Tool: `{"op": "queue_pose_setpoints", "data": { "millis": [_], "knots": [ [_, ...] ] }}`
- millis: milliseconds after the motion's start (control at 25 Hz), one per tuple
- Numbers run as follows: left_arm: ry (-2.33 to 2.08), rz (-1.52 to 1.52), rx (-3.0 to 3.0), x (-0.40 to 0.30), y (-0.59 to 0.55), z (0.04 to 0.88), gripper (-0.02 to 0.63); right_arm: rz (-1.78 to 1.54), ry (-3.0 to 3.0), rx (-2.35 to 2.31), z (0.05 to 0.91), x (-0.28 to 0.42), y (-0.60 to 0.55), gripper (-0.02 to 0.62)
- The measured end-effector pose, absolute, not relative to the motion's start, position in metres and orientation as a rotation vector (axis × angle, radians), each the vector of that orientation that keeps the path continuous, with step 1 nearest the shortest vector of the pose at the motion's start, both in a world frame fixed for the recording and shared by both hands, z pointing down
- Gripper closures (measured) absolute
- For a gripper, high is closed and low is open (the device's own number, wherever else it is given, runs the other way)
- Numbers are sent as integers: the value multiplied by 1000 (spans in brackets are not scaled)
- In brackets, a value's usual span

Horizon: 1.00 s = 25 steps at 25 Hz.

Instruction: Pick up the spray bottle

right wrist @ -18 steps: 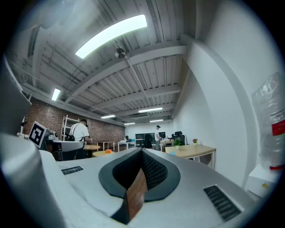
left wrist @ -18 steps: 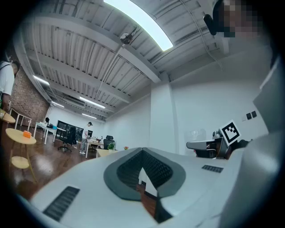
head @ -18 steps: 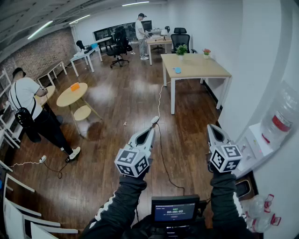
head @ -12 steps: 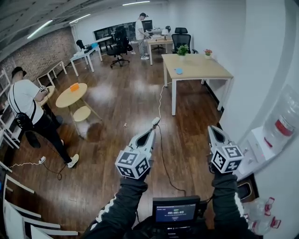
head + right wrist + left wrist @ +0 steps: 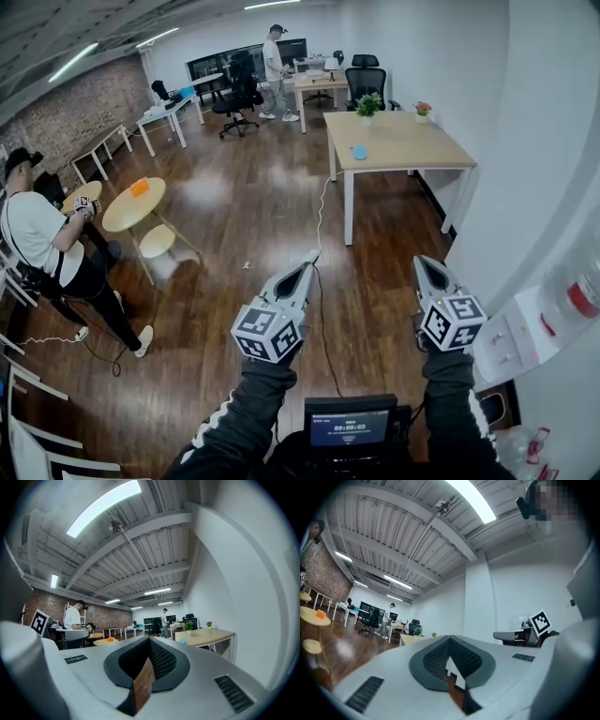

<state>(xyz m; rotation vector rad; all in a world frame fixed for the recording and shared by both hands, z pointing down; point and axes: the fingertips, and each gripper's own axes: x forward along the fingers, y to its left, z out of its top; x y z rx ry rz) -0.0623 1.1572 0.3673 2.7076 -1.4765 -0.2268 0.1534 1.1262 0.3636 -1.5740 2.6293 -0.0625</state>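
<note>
Evidently no reach is under way: the left gripper (image 5: 306, 270) and right gripper (image 5: 425, 267) are held side by side, roughly level over the wooden floor (image 5: 244, 225). Each has its jaws pressed together on nothing, which looks like a carrying posture. No spray bottle can be made out in any view, so it probably must be found first.

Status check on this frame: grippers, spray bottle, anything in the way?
Left gripper shut, empty. Right gripper shut, empty. Spray bottle not in any view. Cable on floor ahead.
</note>
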Motion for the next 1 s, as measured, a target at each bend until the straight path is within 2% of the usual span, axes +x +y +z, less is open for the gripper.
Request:
{"op": "queue_pose_setpoints", "data": {
  "millis": [200, 440, 840, 1000],
  "knots": [
    [-1482, -191, 2727, -38, 1019, 354, 603, -44, 2626, -1566, 347, 174, 990, 591],
    [-1441, -173, 2747, -47, 862, 357, 603, -90, 2607, -1603, 357, 168, 840, 591],
    [-1310, -117, 2802, -125, 548, 345, 603, -128, 2543, -1725, 332, 97, 532, 591],
    [-1301, -121, 2772, -128, 425, 346, 603, -105, 2573, -1732, 321, 92, 409, 591]
  ]
}}
